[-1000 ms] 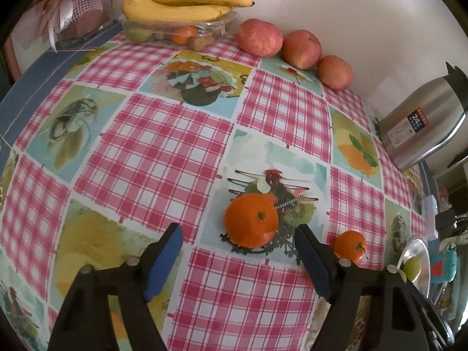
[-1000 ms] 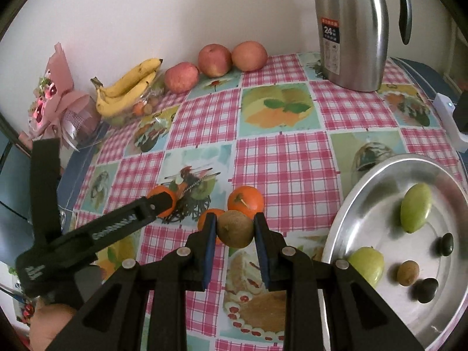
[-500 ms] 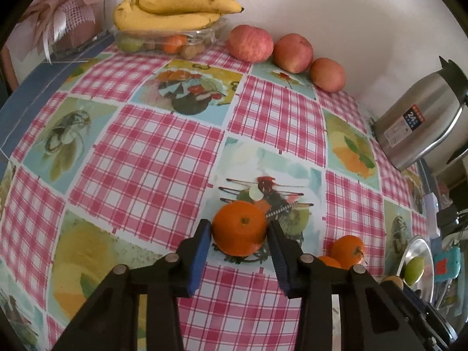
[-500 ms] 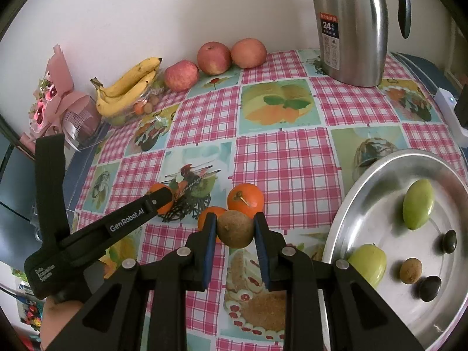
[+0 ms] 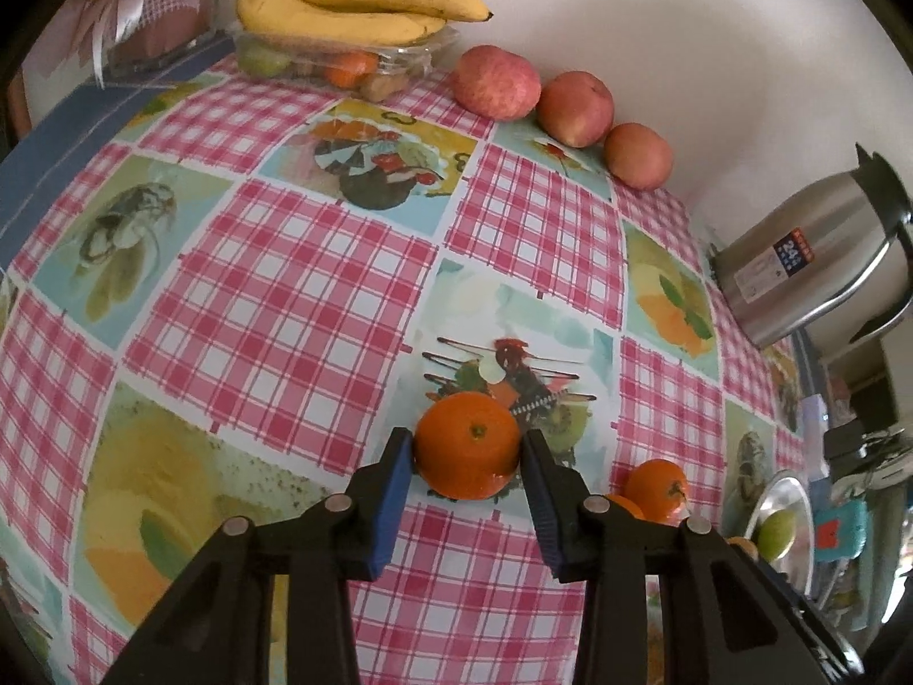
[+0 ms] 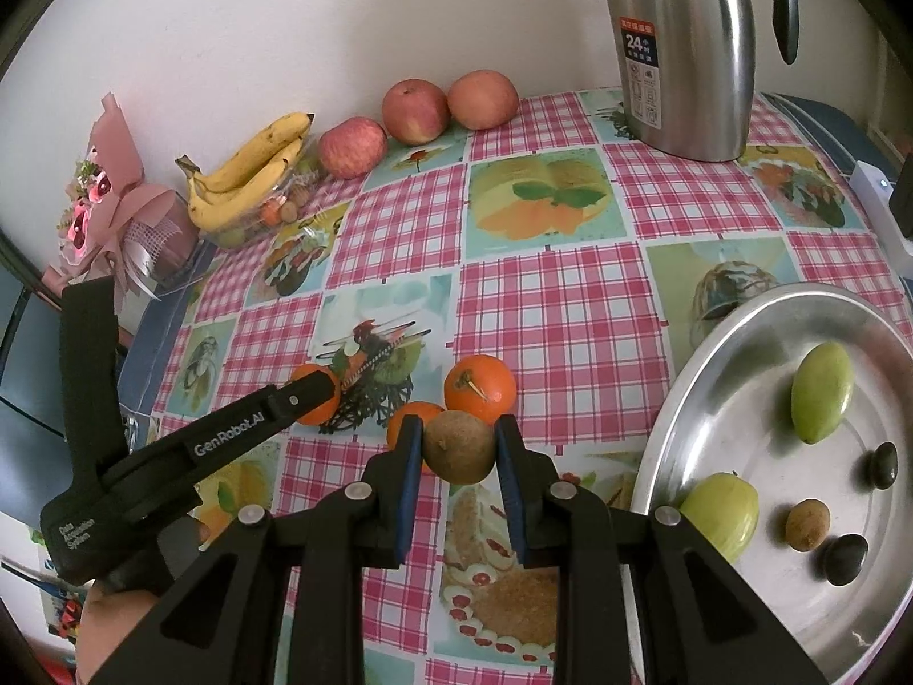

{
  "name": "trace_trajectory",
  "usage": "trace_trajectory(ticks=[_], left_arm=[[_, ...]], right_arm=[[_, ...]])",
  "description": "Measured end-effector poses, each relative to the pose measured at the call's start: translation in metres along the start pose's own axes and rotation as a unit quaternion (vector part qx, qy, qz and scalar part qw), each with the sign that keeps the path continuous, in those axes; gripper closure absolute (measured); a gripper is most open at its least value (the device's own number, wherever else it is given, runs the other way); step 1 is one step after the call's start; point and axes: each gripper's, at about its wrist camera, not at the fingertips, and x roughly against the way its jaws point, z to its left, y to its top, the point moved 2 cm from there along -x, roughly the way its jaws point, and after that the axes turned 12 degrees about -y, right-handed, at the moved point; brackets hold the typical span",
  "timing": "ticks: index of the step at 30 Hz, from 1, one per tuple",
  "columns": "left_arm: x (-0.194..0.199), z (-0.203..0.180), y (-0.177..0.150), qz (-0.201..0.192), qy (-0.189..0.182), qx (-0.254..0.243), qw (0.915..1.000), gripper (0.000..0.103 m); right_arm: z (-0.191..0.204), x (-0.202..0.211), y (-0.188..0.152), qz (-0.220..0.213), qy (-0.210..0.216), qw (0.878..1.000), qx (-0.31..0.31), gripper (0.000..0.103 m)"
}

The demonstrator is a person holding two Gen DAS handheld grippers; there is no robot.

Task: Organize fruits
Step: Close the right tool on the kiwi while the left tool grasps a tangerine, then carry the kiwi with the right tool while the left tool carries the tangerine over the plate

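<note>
Both claws have fruit; lifting comes next.

The left gripper [image 5: 467, 451] has just squeezed an orange [image 5: 467, 444] sitting on the tablecloth [image 5: 274, 308]. The right gripper [image 6: 459, 445] pinches a brown fruit [image 6: 459, 446]. Both probably go to the metal tray [image 6: 736, 354] nearby.

The left wrist view looked steeply down along its own jaws from close above the tabletop [image 5: 297, 308], toward the wall beyond them. The right wrist view sat just as near, tilted down past its jaws, with the left gripper [image 6: 311, 397] entering left of them. Both shared the apples [image 5: 575, 108] [image 6: 413, 111], bananas [image 5: 354, 11] [image 6: 251, 171], steel flask [image 5: 810, 268] [image 6: 682, 51] and metal tray [image 5: 790, 505] [image 6: 673, 428].
</note>
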Motion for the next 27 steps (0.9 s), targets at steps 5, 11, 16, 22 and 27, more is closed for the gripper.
trace_trajectory(ticks=[5, 11, 16, 22, 27], left_arm=[[0.01, -0.004, 0.002, -0.005, -0.013, 0.005, 0.9999, 0.062], [0.028, -0.017, 0.004, -0.014, -0.025, 0.0, 0.9996, 0.062], [0.041, -0.031, 0.004, -0.019, -0.032, -0.011, 0.9992, 0.062], [0.05, -0.043, -0.003, -0.016, -0.046, -0.015, 0.9987, 0.062], [0.051, -0.055, -0.009, -0.01, -0.053, -0.024, 0.9983, 0.062]], right_arm=[[-0.001, 0.001, 0.0, -0.001, 0.003, 1.0, -0.003, 0.077], [-0.003, 0.007, 0.002, -0.005, 0.006, 1.0, -0.008, 0.076], [-0.01, 0.014, 0.004, -0.014, 0.006, 1.0, -0.02, 0.076], [-0.02, 0.016, 0.004, -0.016, -0.012, 0.999, -0.026, 0.076], [-0.044, 0.016, 0.003, -0.011, -0.041, 0.998, -0.048, 0.076]])
